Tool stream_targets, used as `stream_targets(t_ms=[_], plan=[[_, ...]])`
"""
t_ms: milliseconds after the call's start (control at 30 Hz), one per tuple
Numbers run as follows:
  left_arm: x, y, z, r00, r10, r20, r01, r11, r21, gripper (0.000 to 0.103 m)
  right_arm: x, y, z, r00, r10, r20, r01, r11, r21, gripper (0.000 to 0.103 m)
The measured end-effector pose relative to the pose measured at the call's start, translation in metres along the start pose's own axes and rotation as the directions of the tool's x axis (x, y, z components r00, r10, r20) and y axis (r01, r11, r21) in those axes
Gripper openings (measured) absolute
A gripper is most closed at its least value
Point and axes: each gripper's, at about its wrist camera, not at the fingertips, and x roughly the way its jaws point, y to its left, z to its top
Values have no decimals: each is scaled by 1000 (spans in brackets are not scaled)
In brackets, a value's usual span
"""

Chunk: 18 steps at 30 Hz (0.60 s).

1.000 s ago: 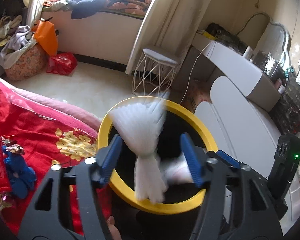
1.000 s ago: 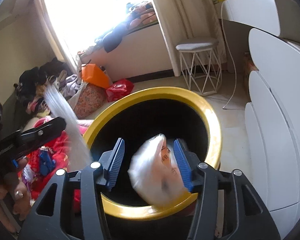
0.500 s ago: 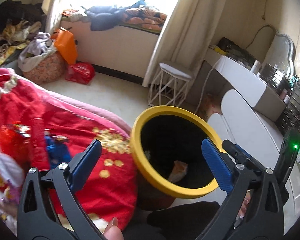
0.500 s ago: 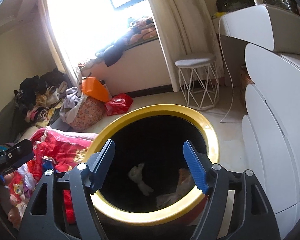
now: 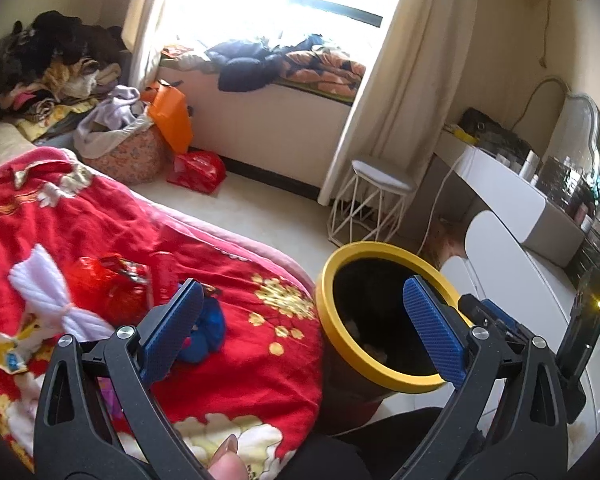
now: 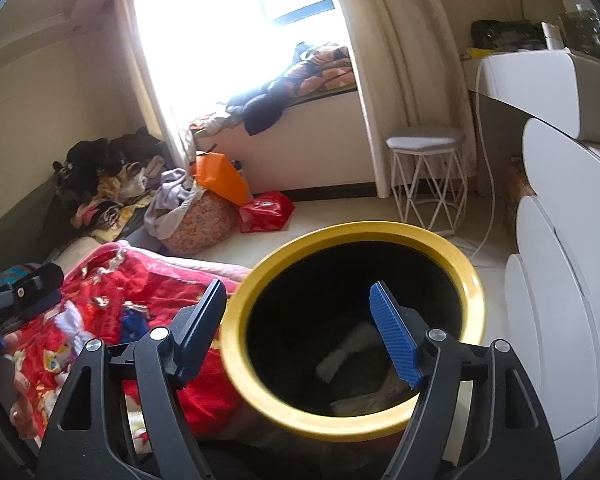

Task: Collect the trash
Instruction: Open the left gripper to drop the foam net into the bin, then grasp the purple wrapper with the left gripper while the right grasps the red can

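A black bin with a yellow rim (image 5: 380, 376) stands beside a bed under a red blanket (image 5: 100, 224). On the blanket lie a white bow-shaped plastic piece (image 5: 48, 296), a red wrapper (image 5: 112, 280), a blue item (image 5: 208, 328) and a yellow-blue wrapper (image 5: 12, 348). My left gripper (image 5: 302, 292) is open wide and empty, between blanket and bin. My right gripper (image 6: 298, 286) hovers over the bin's rim (image 6: 340, 428), its jaws opening with nothing between them. Inside the bin lie a white bow-shaped piece (image 6: 340, 356) and a crumpled bag (image 6: 380, 396).
A white wire stool (image 5: 380, 184) stands behind the bin by the curtain. White rounded cabinets (image 6: 560, 280) line the right side. An orange bag (image 5: 168, 116), a red bag (image 5: 200, 168) and a stuffed laundry basket (image 5: 128, 152) sit below the window seat.
Both grippers let their plastic pieces fall into the bin and spread their jaws. The left one swung left towards the red blanket; the right one drew back and rose a little.
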Motion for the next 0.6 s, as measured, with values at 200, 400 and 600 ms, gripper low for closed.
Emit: stream_targets(t_ms=[200, 400, 600], plan=[[-16, 15, 3, 999, 18, 35, -18, 1000, -17, 92, -3, 26, -4, 999, 38, -5, -38, 998, -49, 72], [-26, 36, 3, 997, 48, 62, -44, 997, -62, 92, -1, 48, -7, 996, 83, -24, -84, 993, -88, 73], [-30, 63, 5, 993, 90, 74, -81, 990, -120, 92, 5, 68, -8, 991, 127, -52, -132, 985, -113, 73]])
